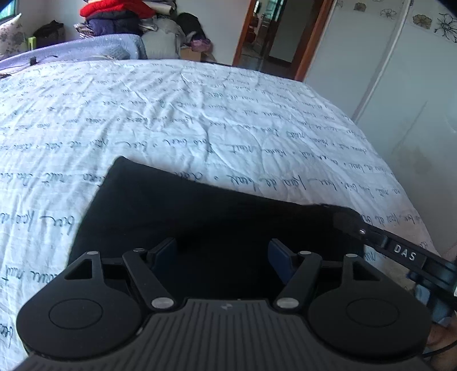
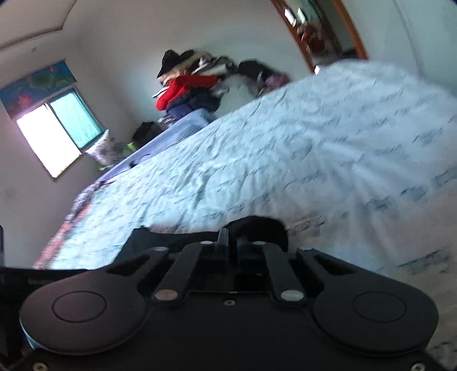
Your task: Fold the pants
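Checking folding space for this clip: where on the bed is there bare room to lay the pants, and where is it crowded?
Bare sheet runs from the black pants to the far edge and wardrobe side. Crowded: clothes pile beyond the purple blanket. Left gripper is open over the pants; right gripper pinches them.

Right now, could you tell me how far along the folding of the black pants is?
Partly done, it seems: the black pants lie on the script-printed bedsheet as a compact dark slab rather than spread full length. In hand: the right gripper is shut on a bunch of the fabric, while the left gripper is open above the pants. Left: laying that pinched part down; whether more folds follow is unclear.
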